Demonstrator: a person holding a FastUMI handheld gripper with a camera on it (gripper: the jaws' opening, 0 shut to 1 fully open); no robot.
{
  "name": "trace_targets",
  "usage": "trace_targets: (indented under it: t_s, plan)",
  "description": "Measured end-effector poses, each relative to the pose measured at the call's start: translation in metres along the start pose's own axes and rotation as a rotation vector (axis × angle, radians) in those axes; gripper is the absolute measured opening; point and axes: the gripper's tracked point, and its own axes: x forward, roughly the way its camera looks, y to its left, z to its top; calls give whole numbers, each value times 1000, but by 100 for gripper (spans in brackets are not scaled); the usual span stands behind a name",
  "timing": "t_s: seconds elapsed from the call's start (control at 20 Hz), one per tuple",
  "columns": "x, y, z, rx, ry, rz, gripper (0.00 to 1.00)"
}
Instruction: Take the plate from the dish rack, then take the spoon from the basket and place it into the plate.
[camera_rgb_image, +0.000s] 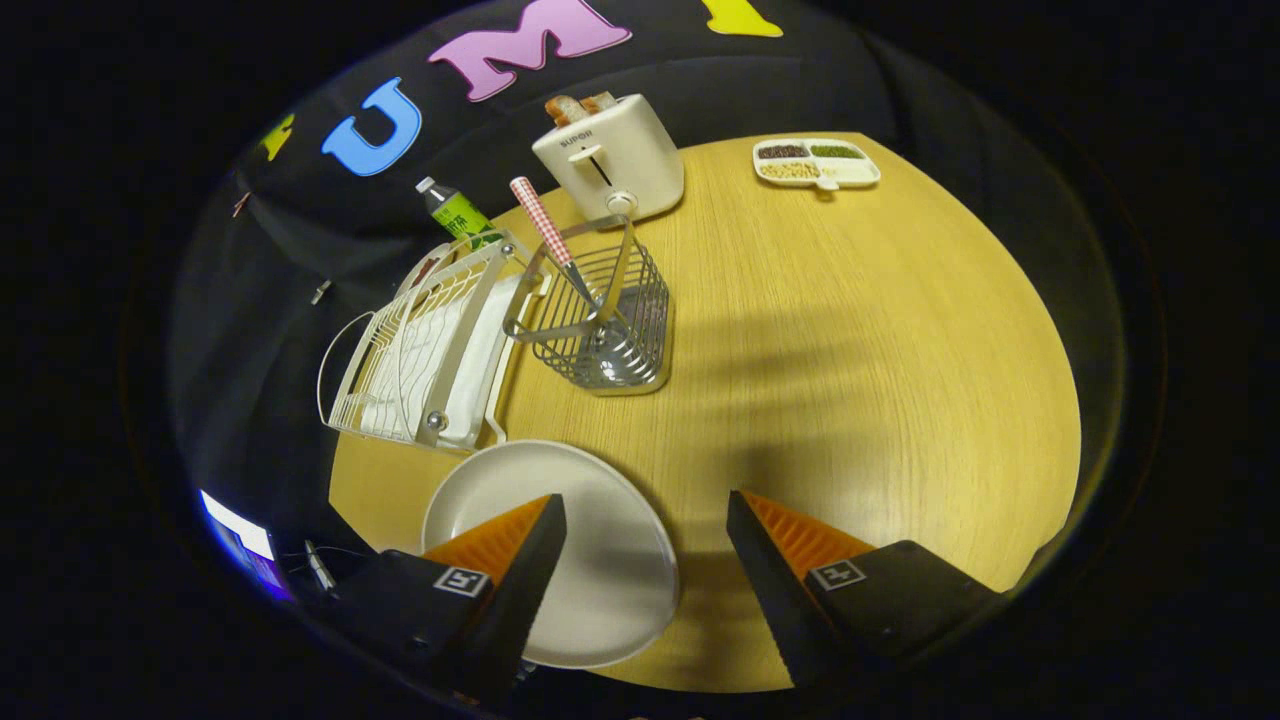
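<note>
**Gripper view: plate down on the worktop, spoon waiting in the basket**

Gripper view looks down from above the near edge of the round wooden worktop (850, 330). The plate (590, 560) lies flat and bare there, just in front of the dish rack (425, 345), which I judge means the first half of the task is done: it sits right side up, close to the rack and the basket, so a short carry will reach it.

The spoon (552, 238) stands in the wire basket (600, 320), leaning with its checked handle poking up and out over the rim toward the rack; the bowl end is down among the wires and hard to make out, so I cannot say for certain how it rests on the bottom. That raised handle is the natural place to grip. The basket stands just beside the rack and beyond the plate.

The claw (645, 530) is released, its fingers spread wide and holding nothing. The left finger hangs over the plate, the right one over bare wood, and the plate's right rim shows in the gap between them. The pose reads as raised and tilted forward and down, well short of the basket.

Further back stand a toaster (612, 155) with bread in its slots, a bottle (455, 212) behind the rack, and a divided snack tray (817, 163) well apart from the rest.
</note>
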Motion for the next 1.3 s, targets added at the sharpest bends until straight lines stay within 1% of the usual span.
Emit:
trace_targets:
  t_s: [0.25, 0.35, 0.45, 0.7, 0.95, 1.1, 1.3]
  plan:
    - [-23, 16, 75, -145, -239, -16, 99]
    - [-29, 29, 97, -193, -296, -3, 99]
    - [-32, 45, 118, -209, -345, 28, 99]
    - [-23, 61, 169, -251, -411, 39, 99]
    - [2, 66, 210, -300, -441, 21, 99]
    - [23, 75, 218, -320, -420, 28, 98]
    - [55, 86, 207, -329, -359, 28, 99]
